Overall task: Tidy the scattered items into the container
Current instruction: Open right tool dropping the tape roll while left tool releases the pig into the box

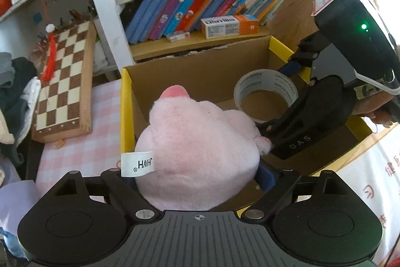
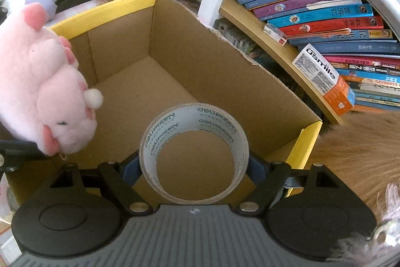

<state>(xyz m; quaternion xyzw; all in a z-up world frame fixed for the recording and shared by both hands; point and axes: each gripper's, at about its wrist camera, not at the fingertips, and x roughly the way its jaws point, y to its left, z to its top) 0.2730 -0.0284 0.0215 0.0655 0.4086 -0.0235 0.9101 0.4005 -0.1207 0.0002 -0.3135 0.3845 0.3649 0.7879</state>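
Tape roll (image 2: 194, 154) and pink plush toy (image 1: 200, 154) are the two things on their way into the cardboard box (image 2: 252, 84), and both already hang over its open top. In the right wrist view the roll sits in the lower centre of the frame, with the right gripper (image 2: 193, 168) closed on it: the blue pads press on the left and right sides of the ring. Its hole faces the camera, so its axis runs along the fingers and down toward the box floor, which is bare in the middle of the frame.

In the left wrist view the toy fills the lower centre, between the fingers of the left gripper (image 1: 200, 175). The toy hides the pads almost fully, so I cannot tell whether they still press on it or have let go. A white label (image 1: 137, 164) hangs from its lower left side. The toy's long axis points away from the camera toward the far wall of the box, over the left part of the opening.

The relation that matters, in my judgement: each thing has the box floor directly below and ahead of it, toy on the left side, roll on the right, the two grippers nearly touching. Opening each gripper should drop its load inside; the toy looks closer to the yellow rim (image 1: 125, 111), so it may catch there.
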